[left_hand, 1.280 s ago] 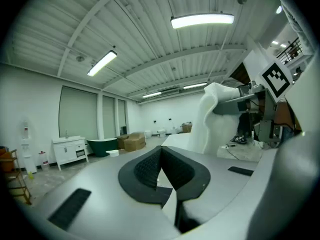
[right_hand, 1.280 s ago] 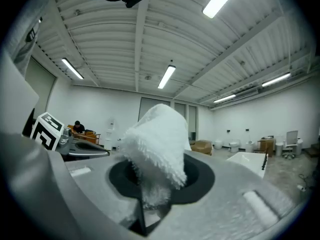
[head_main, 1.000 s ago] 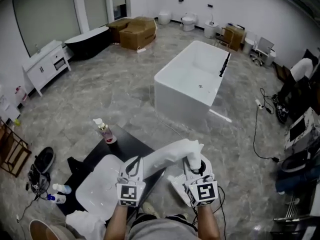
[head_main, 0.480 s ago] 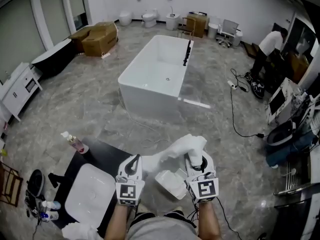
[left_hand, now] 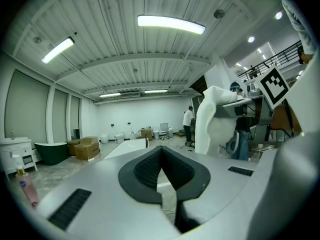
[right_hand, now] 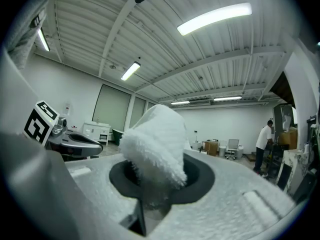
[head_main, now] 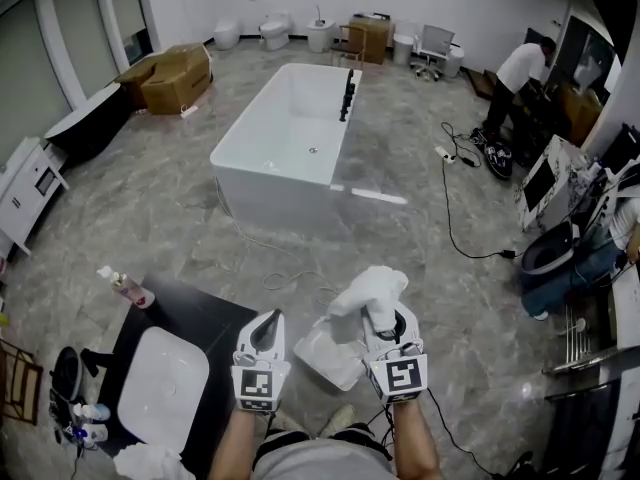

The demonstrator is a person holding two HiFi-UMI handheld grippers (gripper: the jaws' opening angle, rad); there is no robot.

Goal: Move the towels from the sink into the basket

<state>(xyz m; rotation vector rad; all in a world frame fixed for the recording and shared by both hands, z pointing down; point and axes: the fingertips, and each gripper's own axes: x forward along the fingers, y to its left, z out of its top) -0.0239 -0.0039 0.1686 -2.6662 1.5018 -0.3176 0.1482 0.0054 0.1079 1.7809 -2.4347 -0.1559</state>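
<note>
My right gripper (head_main: 385, 320) is shut on a white towel (head_main: 372, 286). The towel bunches up over its jaws and fills the middle of the right gripper view (right_hand: 155, 139). A white basket (head_main: 325, 358) sits on the floor between my two grippers, just below and left of the held towel. My left gripper (head_main: 268, 323) is shut with nothing in it, its pads meeting at the tip (left_hand: 161, 149); the towel (left_hand: 212, 119) shows to its right. The white sink (head_main: 160, 398) lies at lower left, with another white towel (head_main: 148, 462) at its near edge.
The sink sits in a black counter (head_main: 215, 318) with a pink soap bottle (head_main: 125, 286) at its far corner. A white bathtub (head_main: 285, 138) stands ahead. Cables (head_main: 460, 228) trail on the floor to the right. A person (head_main: 515, 73) stands at the far right.
Both grippers have swung right, away from the sink and toward the basket. The towel that stretched towards the left gripper is now bunched at the right gripper alone.
</note>
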